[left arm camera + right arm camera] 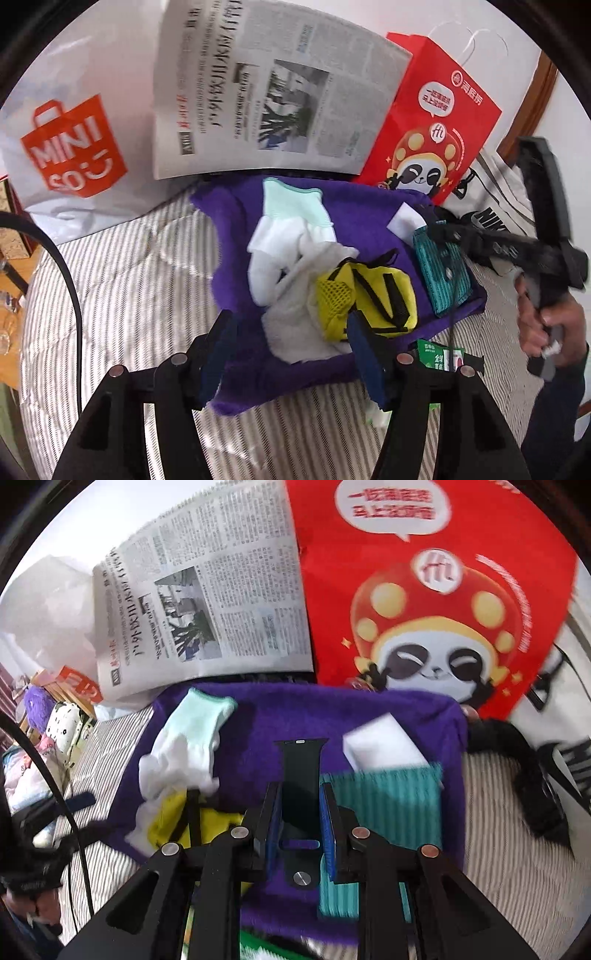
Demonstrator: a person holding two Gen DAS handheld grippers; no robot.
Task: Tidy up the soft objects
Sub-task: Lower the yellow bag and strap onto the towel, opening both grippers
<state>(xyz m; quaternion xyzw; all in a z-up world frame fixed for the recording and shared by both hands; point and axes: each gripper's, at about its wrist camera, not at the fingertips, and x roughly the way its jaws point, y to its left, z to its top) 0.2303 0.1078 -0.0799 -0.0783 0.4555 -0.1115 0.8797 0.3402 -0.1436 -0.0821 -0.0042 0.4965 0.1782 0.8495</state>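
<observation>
A purple cloth (pixel 240 229) (pixel 258 716) lies spread on the striped bed. On it rest a white and mint glove (pixel 288 221) (pixel 192 731), a white fluffy cloth (pixel 295 317), a yellow mesh pouch (pixel 369 295) (pixel 166 819), a teal cloth (pixel 439 273) (pixel 391 797) and a white sponge (pixel 406 219) (pixel 380 749). My left gripper (pixel 291 339) hovers open over the fluffy cloth, gripping nothing. My right gripper (pixel 301 812) (pixel 437 227) is shut on a black watch strap (pixel 301 768) above the teal cloth.
A newspaper (pixel 266 92) and a red panda bag (pixel 436 122) stand behind the cloth. A white Miniso bag (pixel 74 147) is at the back left, a white Nike tote (pixel 495 206) at the right. A green packet (pixel 436 354) lies at the cloth's near edge. A black cable (pixel 70 280) hangs left.
</observation>
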